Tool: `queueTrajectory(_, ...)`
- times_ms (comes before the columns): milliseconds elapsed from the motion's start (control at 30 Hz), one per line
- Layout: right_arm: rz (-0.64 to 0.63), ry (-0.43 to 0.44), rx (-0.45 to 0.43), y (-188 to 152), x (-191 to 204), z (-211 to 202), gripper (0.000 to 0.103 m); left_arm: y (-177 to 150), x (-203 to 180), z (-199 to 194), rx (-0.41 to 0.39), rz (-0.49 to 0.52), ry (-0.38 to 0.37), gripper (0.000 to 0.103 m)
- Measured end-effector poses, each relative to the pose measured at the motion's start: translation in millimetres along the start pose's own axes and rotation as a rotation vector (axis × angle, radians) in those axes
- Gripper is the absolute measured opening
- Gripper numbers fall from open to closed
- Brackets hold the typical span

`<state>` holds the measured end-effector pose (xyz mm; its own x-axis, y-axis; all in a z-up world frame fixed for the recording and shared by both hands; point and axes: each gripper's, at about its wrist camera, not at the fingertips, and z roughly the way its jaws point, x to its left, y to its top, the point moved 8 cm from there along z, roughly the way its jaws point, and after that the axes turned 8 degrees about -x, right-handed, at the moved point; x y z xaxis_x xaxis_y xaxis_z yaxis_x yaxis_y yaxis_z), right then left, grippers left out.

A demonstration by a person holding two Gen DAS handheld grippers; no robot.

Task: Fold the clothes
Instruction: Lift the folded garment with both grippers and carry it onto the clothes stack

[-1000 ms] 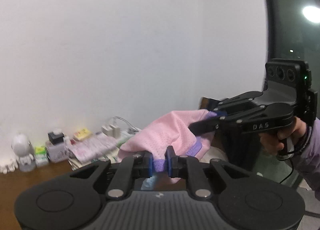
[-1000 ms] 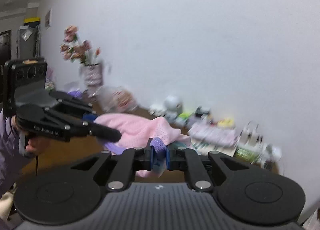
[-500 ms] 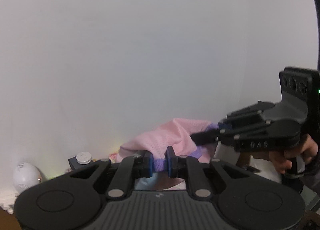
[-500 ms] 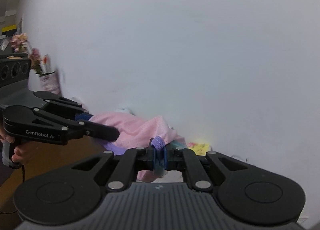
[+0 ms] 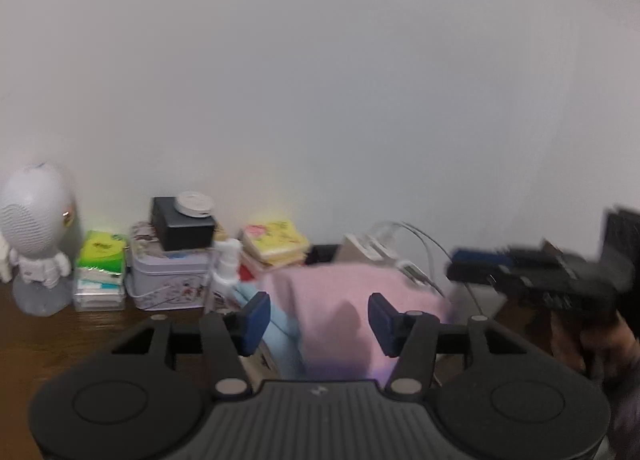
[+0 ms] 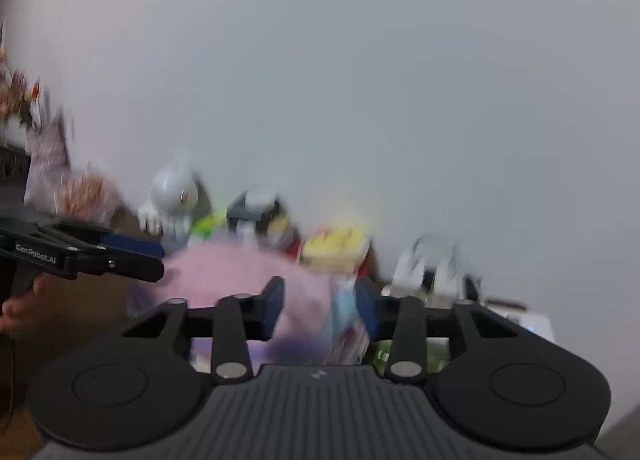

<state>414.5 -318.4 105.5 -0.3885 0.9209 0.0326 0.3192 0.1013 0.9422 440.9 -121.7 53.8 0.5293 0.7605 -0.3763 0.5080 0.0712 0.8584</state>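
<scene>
Pink knit garment lies between both hand-held grippers, left and right, each spread and empty; the unheld folds may slump apart.

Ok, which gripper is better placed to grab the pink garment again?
Left, probably. The left gripper is open with the pink garment centred between its fingers. The right gripper is open too, but the garment sits more towards its left finger, in a blurred view.
</scene>
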Motion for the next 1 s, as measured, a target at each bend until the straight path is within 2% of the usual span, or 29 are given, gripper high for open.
queueTrajectory(67,0.023,0.004,0.048,-4.8,2.1,15.0,0.032,3.2,5.3,18.4,0.069,-0.065,0.072,0.048)
queueTrajectory(133,0.061,-0.004,0.102,-17.0,-0.2,32.2,0.032,-1.3,12.4,30.9,0.100,-0.104,0.126,0.038)
queueTrajectory(200,0.119,0.006,0.151,-30.9,-4.2,48.1,0.030,-3.2,11.7,36.4,0.080,-0.110,0.093,0.018)
queueTrajectory(233,0.146,0.029,0.164,-34.8,-4.8,54.7,0.023,-1.7,11.0,36.7,0.069,-0.113,0.085,0.014)
queueTrajectory(267,0.155,0.033,0.164,-35.1,-6.3,55.3,0.009,0.1,10.3,36.8,0.058,-0.120,0.076,0.009)
queueTrajectory(333,0.159,0.018,0.154,-33.0,-10.2,51.2,0.006,6.8,10.7,34.1,0.027,-0.162,0.061,0.005)
queueTrajectory(367,0.160,0.010,0.149,-31.9,-12.2,49.1,0.006,8.1,14.4,33.1,0.008,-0.171,0.077,0.003)
queueTrajectory(433,0.164,-0.005,0.139,-29.8,-16.2,44.9,0.006,5.1,17.2,34.5,0.012,-0.169,0.103,0.004)
queueTrajectory(533,0.169,-0.028,0.124,-26.5,-22.2,38.5,0.016,-0.6,22.3,29.2,0.021,-0.186,0.105,0.024)
queueTrajectory(567,0.171,-0.035,0.119,-25.5,-24.2,36.4,0.029,-0.5,25.1,23.9,0.017,-0.200,0.094,0.031)
queueTrajectory(600,0.172,-0.043,0.114,-24.4,-26.2,34.2,0.044,2.1,28.8,18.7,0.007,-0.219,0.092,0.033)
queueTrajectory(633,0.174,-0.050,0.109,-23.3,-28.2,32.1,0.046,4.7,32.5,13.6,-0.003,-0.237,0.091,0.033)
queueTrajectory(733,0.188,-0.042,0.086,-17.5,-32.9,22.1,0.044,8.3,29.9,6.9,-0.009,-0.258,0.084,0.037)
queueTrajectory(800,0.193,-0.005,0.114,-20.9,-29.1,24.6,0.034,1.8,19.4,12.6,0.030,-0.233,0.054,0.034)
queueTrajectory(867,0.174,-0.013,0.175,-32.0,-25.6,30.5,0.021,-12.1,5.7,16.4,0.087,-0.140,0.049,0.027)
queueTrajectory(900,0.154,-0.034,0.190,-36.2,-25.5,31.0,0.021,-16.4,4.5,14.9,0.092,-0.108,0.065,0.026)
queueTrajectory(1000,0.159,-0.092,0.175,-35.9,-37.1,17.7,0.021,-14.8,11.8,0.3,0.064,-0.114,0.118,0.026)
